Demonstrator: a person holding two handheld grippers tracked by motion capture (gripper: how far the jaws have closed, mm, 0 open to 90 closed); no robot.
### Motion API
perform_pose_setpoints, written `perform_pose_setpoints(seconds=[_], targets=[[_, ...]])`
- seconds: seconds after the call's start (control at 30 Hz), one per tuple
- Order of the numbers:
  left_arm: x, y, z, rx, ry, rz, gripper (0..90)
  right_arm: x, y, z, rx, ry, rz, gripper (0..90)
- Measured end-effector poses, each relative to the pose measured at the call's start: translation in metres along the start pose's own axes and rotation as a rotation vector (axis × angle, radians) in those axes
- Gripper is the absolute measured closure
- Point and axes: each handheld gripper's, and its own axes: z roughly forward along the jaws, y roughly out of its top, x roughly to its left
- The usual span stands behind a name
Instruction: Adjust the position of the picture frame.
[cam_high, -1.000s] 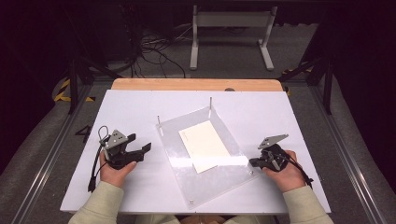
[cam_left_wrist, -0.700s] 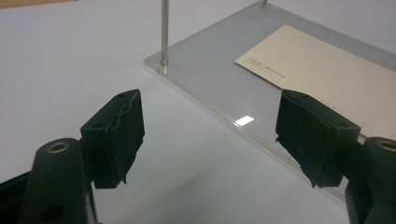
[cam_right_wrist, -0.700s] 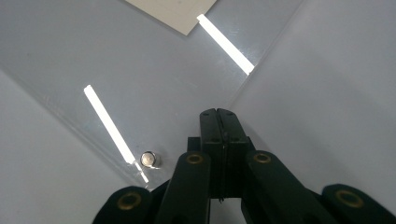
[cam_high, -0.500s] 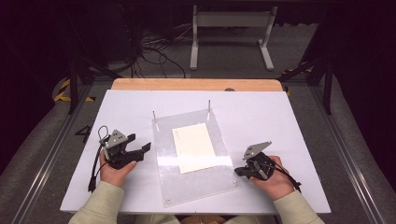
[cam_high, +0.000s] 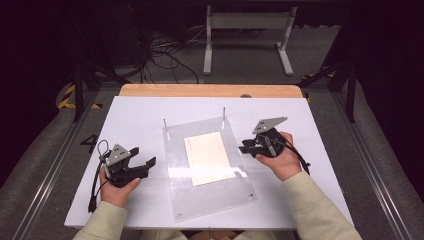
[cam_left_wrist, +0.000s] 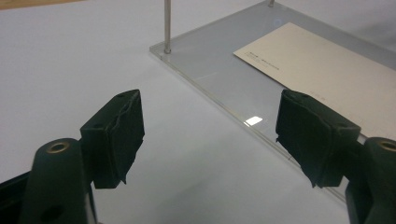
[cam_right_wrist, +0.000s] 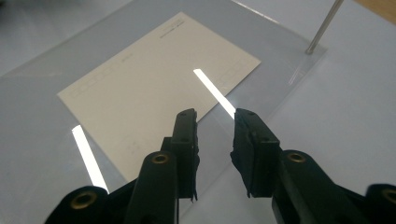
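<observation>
Two grippers flank the clear acrylic plate (cam_high: 210, 170), which lies flat at the middle of the white table (cam_high: 140, 120) with a cream card (cam_high: 209, 157) on it and two thin metal posts (cam_high: 223, 116) standing at its 12 o'clock edge. Your left gripper (cam_high: 150, 162) rests at 9 o'clock of the plate, apart from it, jaws spread wide and empty; this looks like a waiting posture. Your right gripper (cam_high: 244, 147) sits at the plate's 3 o'clock edge, jaws narrowed to a slim gap with nothing between them. In the right gripper view they hover just over that edge beside the card (cam_right_wrist: 149, 88), probably lined up to pinch the plate's rim or the card. Contact is not visible.
</observation>
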Motion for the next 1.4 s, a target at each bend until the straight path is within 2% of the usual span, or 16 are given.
perform_pose_setpoints(seconds=[0.23,0.47,0.57,0.67,0.8,1.07,1.2,1.27,1.3,1.33,1.37,1.4], targets=[[0.002,-0.003,-0.003,0.002,0.012,-0.004,24.0,-0.016,0.02,0.018,-0.043,-0.014,0.007,62.4],[0.0,-0.008,-0.009,0.006,0.03,0.0,23.9,-0.034,0.036,0.035,-0.092,-0.051,0.024,57.5],[-0.001,-0.011,-0.013,0.013,0.047,0.008,23.7,-0.047,0.041,0.044,-0.116,-0.074,0.043,57.1],[-0.001,-0.015,-0.018,0.015,0.058,0.013,23.6,-0.058,0.046,0.055,-0.132,-0.085,0.082,57.3],[0.001,-0.019,-0.024,0.017,0.069,0.003,23.6,-0.069,0.051,0.07,-0.14,-0.097,0.122,57.2],[0.004,-0.023,-0.03,0.016,0.085,-0.017,23.6,-0.088,0.056,0.1,-0.103,-0.16,0.147,56.4],[0.004,-0.025,-0.029,0.024,0.083,-0.015,23.5,-0.093,0.055,0.112,-0.121,-0.164,0.147,61.3],[0.004,-0.025,-0.029,0.024,0.082,-0.015,23.5,-0.093,0.053,0.117,-0.106,-0.17,0.139,69.3],[0.005,-0.025,-0.029,0.024,0.08,-0.014,23.5,-0.094,0.052,0.118,-0.095,-0.172,0.136,76.2],[0.005,-0.025,-0.029,0.024,0.08,-0.014,23.5,-0.094,0.052,0.118,-0.095,-0.172,0.136,76.2],[0.005,-0.024,-0.029,0.023,0.08,-0.014,23.5,-0.093,0.052,0.119,-0.094,-0.159,0.136,83.5],[0.005,-0.024,-0.028,0.022,0.079,-0.017,23.5,-0.09,0.054,0.119,-0.082,-0.174,0.097,84.5]])
